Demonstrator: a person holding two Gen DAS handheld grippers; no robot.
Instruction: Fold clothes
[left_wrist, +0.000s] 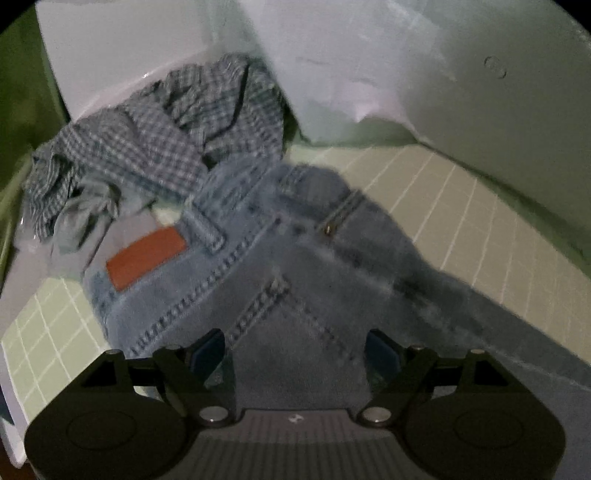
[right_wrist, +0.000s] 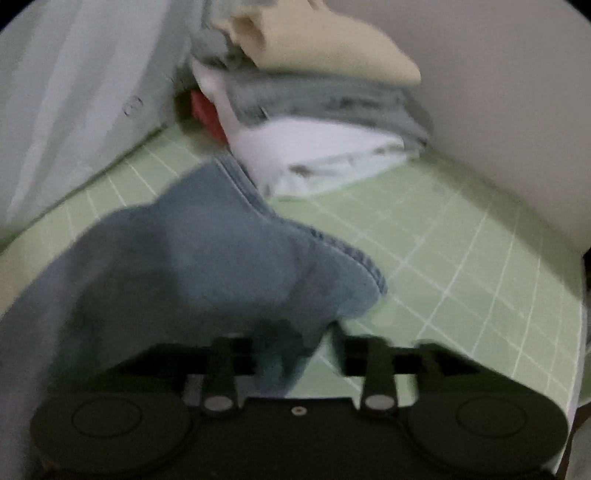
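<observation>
Lying upper left of the left view: checked shirt (left_wrist: 155, 140), unfolded. Spanning centre on green mat (left_wrist: 461, 221): jeans (left_wrist: 258, 266). Straddling denim, spread: left gripper (left_wrist: 295, 354). Pinching a hem, seemingly: right gripper (right_wrist: 295, 350). Waiting upper right: folded stack (right_wrist: 314, 122). Likely folding jeans; next needing hem carried toward waistband.

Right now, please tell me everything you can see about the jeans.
The jeans are light blue denim with heavy double stitching, a brown patch at the waistband, a belt loop and a small metal rivet. They lie crumpled on the green mat, the waist against the checked shirt. The left gripper stands open around the cloth. In the blurred right view a hemmed part lies raised at the right gripper; its grip is unclear.
</observation>
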